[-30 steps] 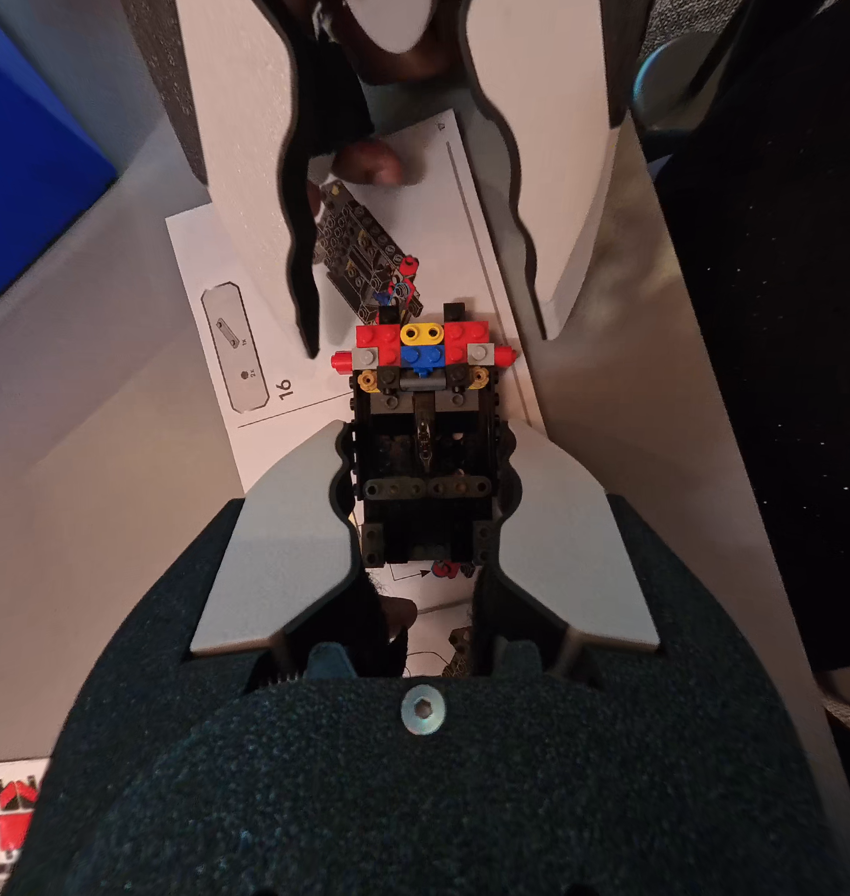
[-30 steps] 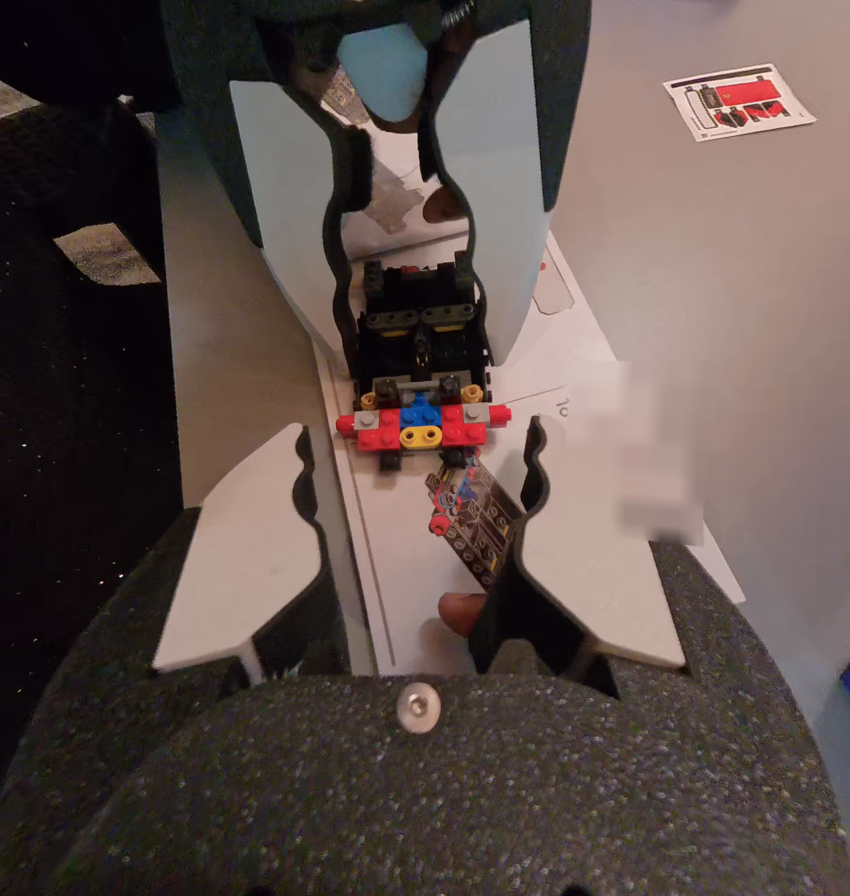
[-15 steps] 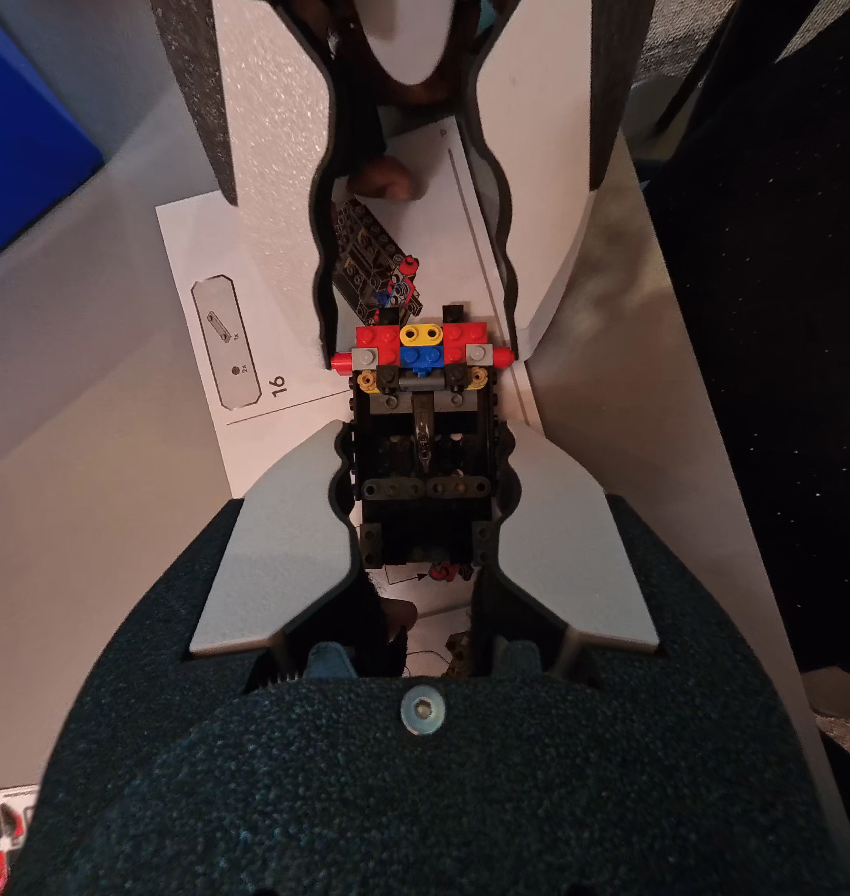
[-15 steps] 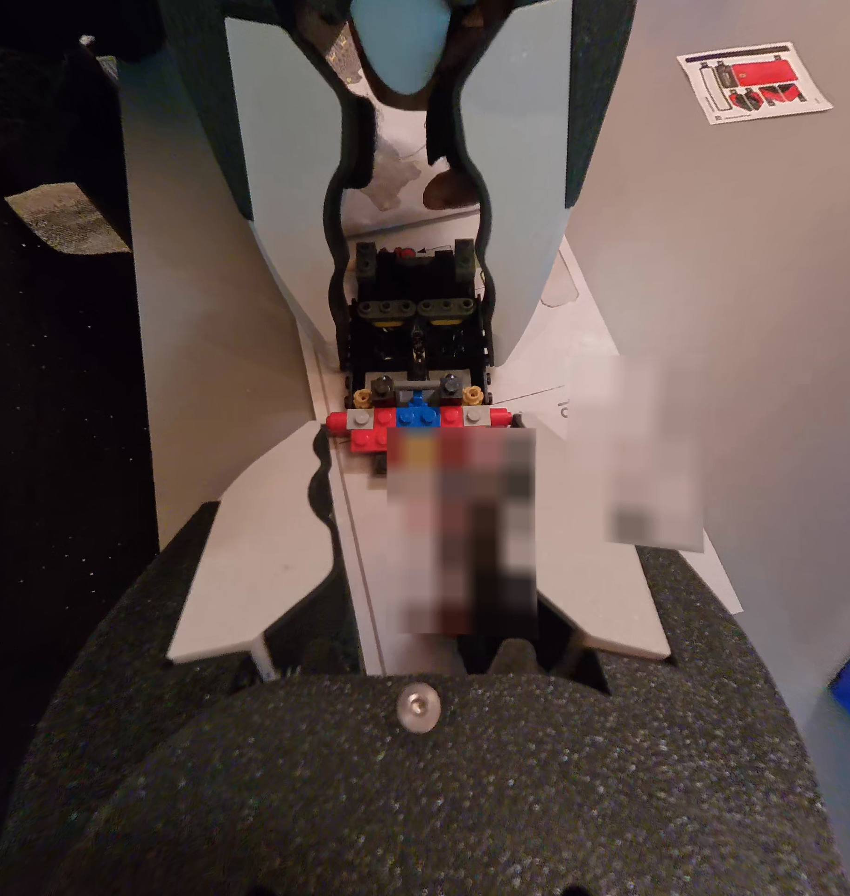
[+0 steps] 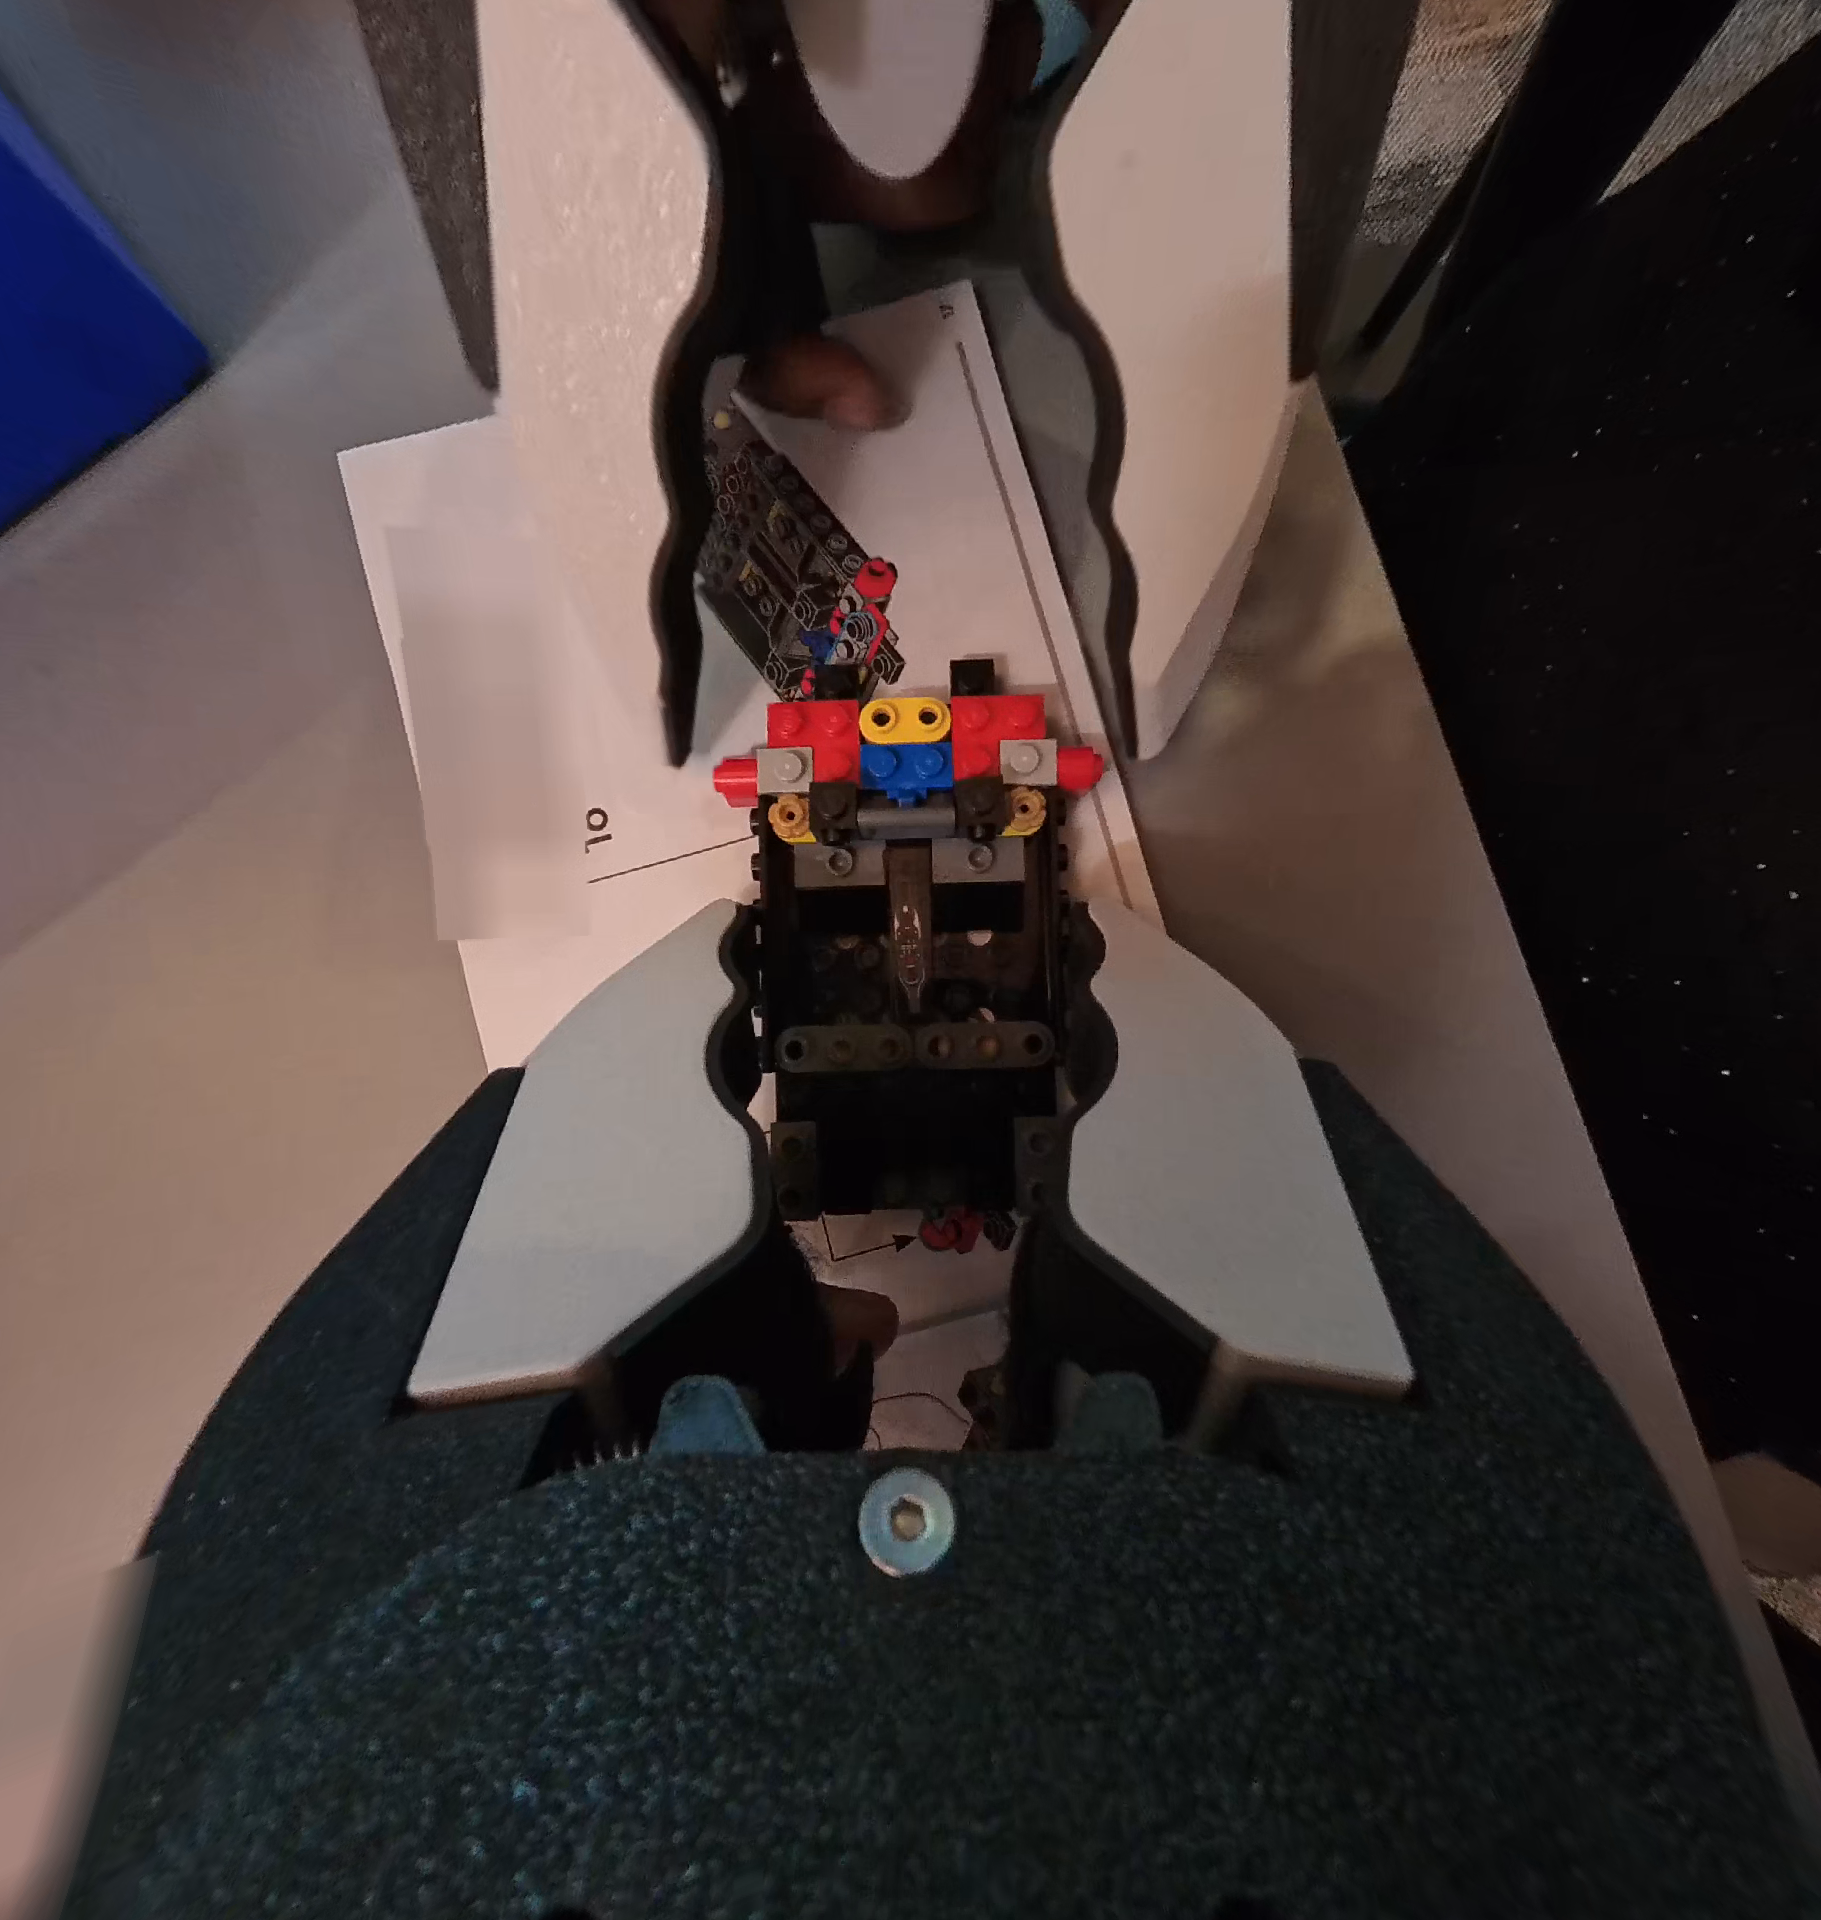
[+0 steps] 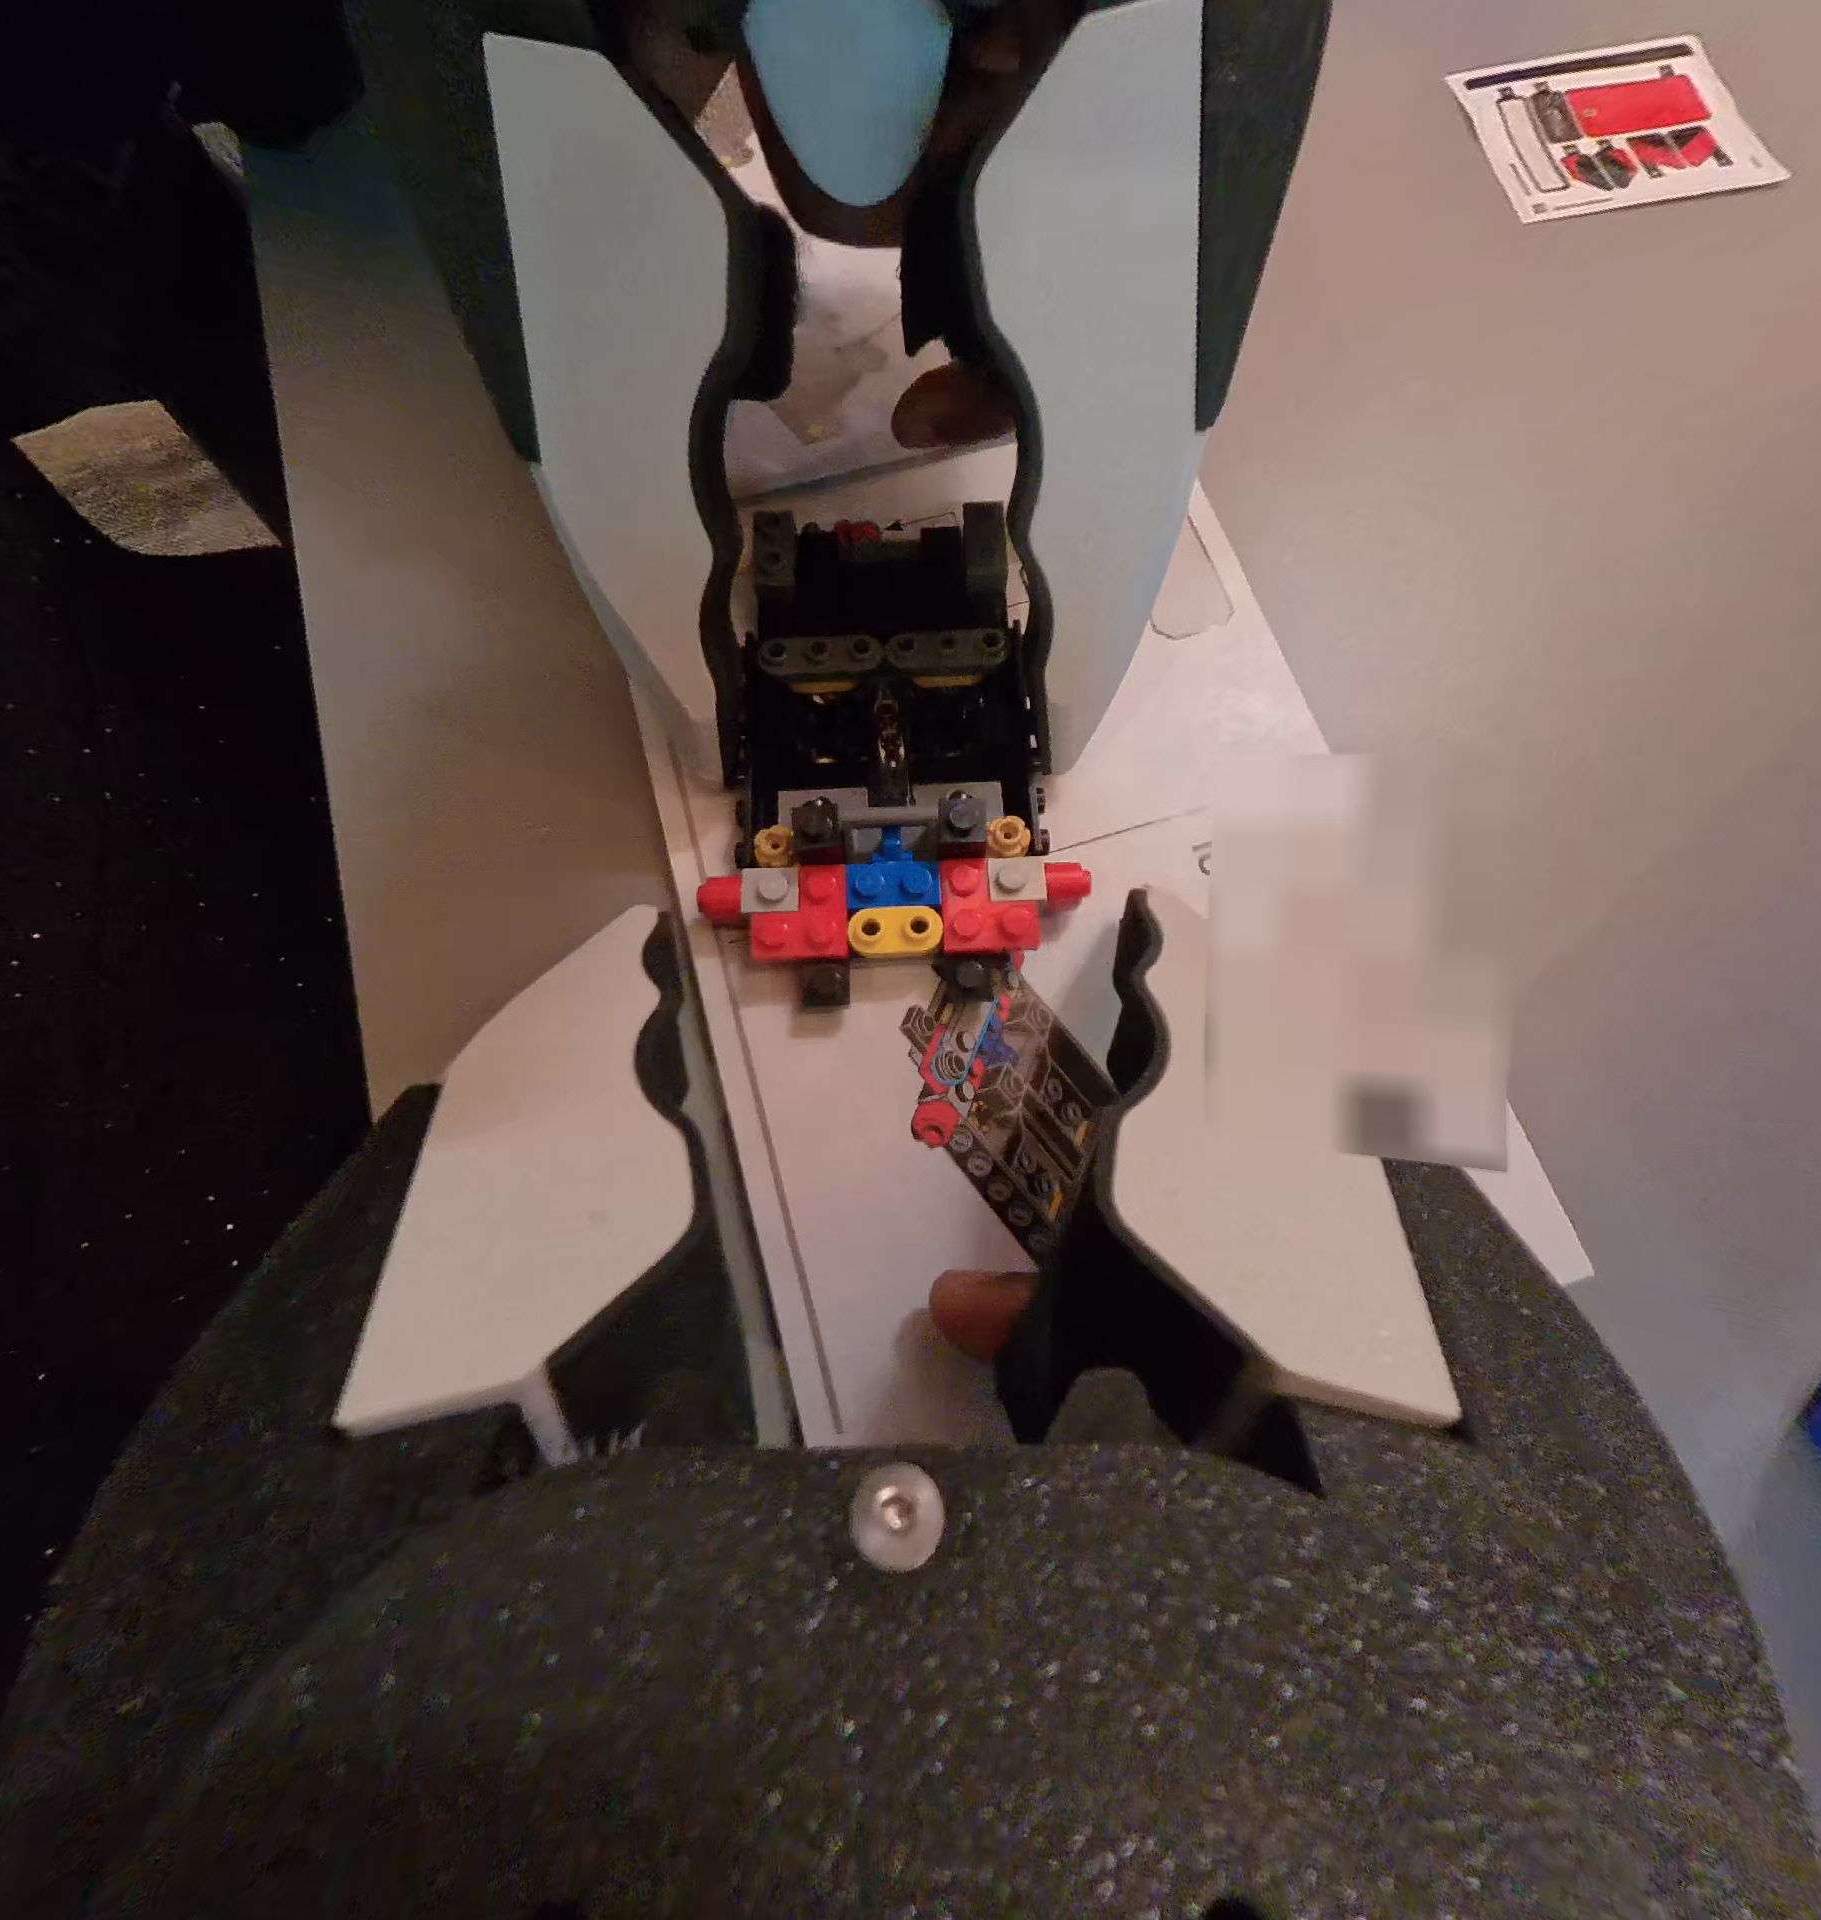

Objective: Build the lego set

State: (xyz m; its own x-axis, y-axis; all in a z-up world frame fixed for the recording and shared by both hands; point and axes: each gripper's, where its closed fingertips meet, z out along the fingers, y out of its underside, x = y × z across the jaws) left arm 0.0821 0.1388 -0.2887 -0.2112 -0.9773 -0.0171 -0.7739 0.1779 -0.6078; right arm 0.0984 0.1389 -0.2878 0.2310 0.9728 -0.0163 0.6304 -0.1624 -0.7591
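A black lego model with a red, blue and yellow front row sits on an open instruction page. My left gripper is shut on the model's black sides. It shows at the top of the right wrist view, holding the model. My right gripper is open and empty. Its fingertips stand either side of the red front row and do not touch it. It faces me in the left wrist view.
The page carries a printed picture of the model. A person's fingertip rests on the page. A sticker sheet lies farther off on the grey table. A blue box stands beside it. The table edge drops to dark carpet. Left and right tips are no more than a few centimetres apart.
My right gripper has swung from an offset, tilted pose to straight opposite the model's front, still open. My left gripper keeps its hold and the model has not moved.
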